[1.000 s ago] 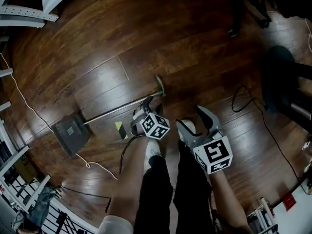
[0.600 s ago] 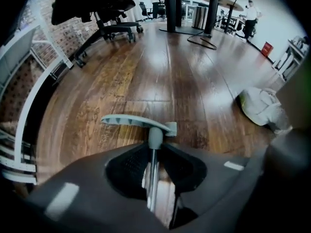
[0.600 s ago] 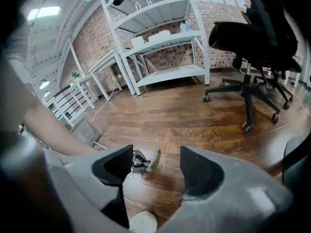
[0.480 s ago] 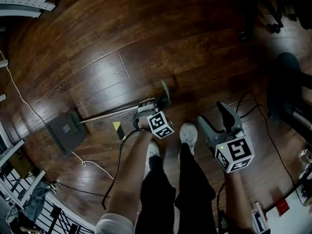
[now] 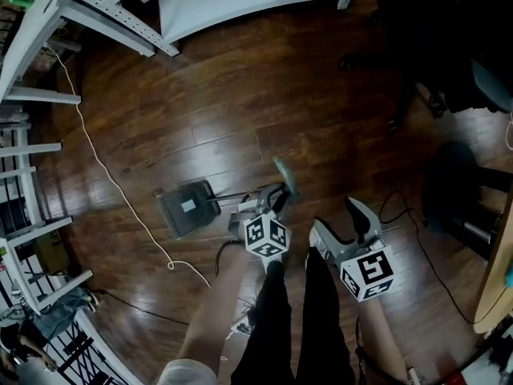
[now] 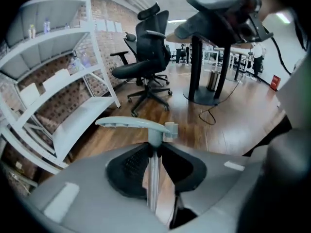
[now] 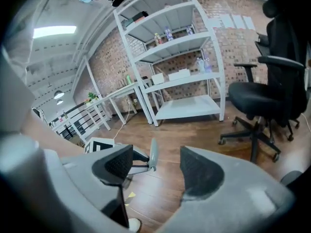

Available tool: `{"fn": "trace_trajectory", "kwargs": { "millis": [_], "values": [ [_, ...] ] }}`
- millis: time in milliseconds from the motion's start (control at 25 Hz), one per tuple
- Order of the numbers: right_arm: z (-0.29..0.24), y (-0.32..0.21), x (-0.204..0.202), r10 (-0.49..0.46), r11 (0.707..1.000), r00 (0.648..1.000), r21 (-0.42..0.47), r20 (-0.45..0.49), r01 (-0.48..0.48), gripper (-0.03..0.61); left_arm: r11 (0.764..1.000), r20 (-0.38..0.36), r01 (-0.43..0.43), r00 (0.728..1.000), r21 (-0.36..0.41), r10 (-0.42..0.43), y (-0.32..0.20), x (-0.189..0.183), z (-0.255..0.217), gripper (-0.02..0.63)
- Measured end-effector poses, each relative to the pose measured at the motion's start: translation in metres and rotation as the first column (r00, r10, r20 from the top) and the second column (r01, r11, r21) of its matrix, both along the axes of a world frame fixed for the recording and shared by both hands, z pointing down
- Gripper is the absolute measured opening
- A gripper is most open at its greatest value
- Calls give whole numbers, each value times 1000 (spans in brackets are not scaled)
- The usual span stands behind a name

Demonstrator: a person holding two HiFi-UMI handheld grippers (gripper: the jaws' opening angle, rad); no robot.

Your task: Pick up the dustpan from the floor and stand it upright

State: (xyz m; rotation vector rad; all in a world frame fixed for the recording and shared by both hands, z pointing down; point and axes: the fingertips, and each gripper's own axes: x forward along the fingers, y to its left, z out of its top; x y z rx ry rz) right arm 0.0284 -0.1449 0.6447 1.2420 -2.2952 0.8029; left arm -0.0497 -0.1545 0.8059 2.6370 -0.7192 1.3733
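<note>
Dark wooden floorboards (image 5: 240, 95) run under everything. Two tools show. The left tool (image 5: 268, 195) is pressed together on the thin metal pole (image 6: 153, 178) of the one dustpan (image 5: 192, 203), just under its pale crossbar handle (image 6: 138, 124). The dark pan (image 5: 183, 211) is at the pole's far end, and I cannot tell whether it touches the boards. The right tool (image 7: 156, 169), just beside the left, is spread with nothing between its pads. Farther out are one white cable (image 5: 104, 167), white shelving (image 7: 180, 76) and one black office chair (image 7: 272, 91).
</note>
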Motion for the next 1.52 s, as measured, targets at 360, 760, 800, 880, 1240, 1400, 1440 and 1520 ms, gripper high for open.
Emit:
{"fn": "trace_trajectory", "kwargs": {
  "millis": [360,760,800,880,1240,1400,1440,1520],
  "values": [
    [-95,5,-29,12,999,1000,35,-14,-11,291,985,-167,164,974,48,-154,3,-38,-137,100],
    [-152,17,-47,46,998,999,46,-22,-45,291,955,-268,287,928,68,-260,15,-89,-204,103],
    [-156,20,-49,47,998,999,46,-25,-46,291,949,-281,309,918,64,-280,15,-93,-204,103],
    [-163,25,-57,46,998,999,47,-25,-45,291,936,-301,349,898,46,-320,16,-102,-202,103],
    [-222,53,-79,11,997,1000,79,-12,-10,291,852,-331,504,788,-139,-520,41,-132,-201,137],
    [-268,79,-81,-19,992,1000,125,11,18,291,826,-328,550,762,-126,-558,87,-145,-235,155],
    [-279,87,-82,-40,989,999,143,15,38,291,817,-339,565,752,-112,-566,97,-147,-248,156],
    [-298,102,-85,-96,978,995,189,20,91,291,796,-361,600,728,-76,-583,116,-149,-278,167]
  ]
}}
